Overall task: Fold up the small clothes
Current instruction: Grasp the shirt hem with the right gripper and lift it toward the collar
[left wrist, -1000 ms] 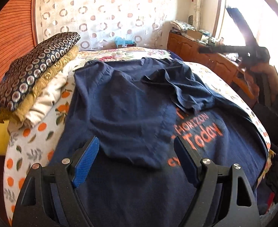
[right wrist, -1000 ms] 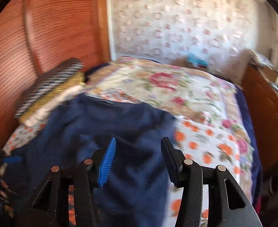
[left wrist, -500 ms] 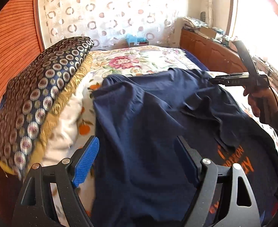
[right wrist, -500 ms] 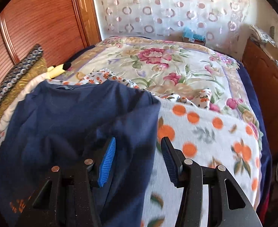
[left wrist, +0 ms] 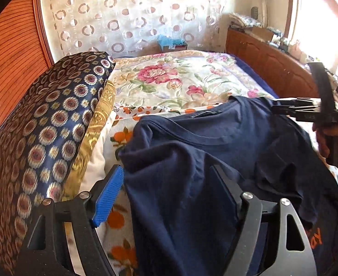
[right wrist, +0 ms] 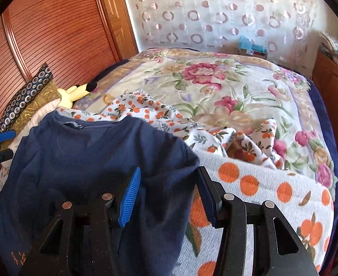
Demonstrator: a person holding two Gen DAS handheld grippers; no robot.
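navy t-shirt (left wrist: pixel 192 161) spread over the orange-dotted blanket (right wrist: pixel 272 184), filling lower centre of both views, collar toward the floral bedspread (left wrist: pixel 180 76). one side already turned inward; sleeve tidying and final folds left. left gripper (left wrist: pixel 169 193) wide, jaws just narrowing a little, shoulder cloth between, unpinched. right gripper (right wrist: pixel 166 191) half open over the shirt's edge, gripping nothing.
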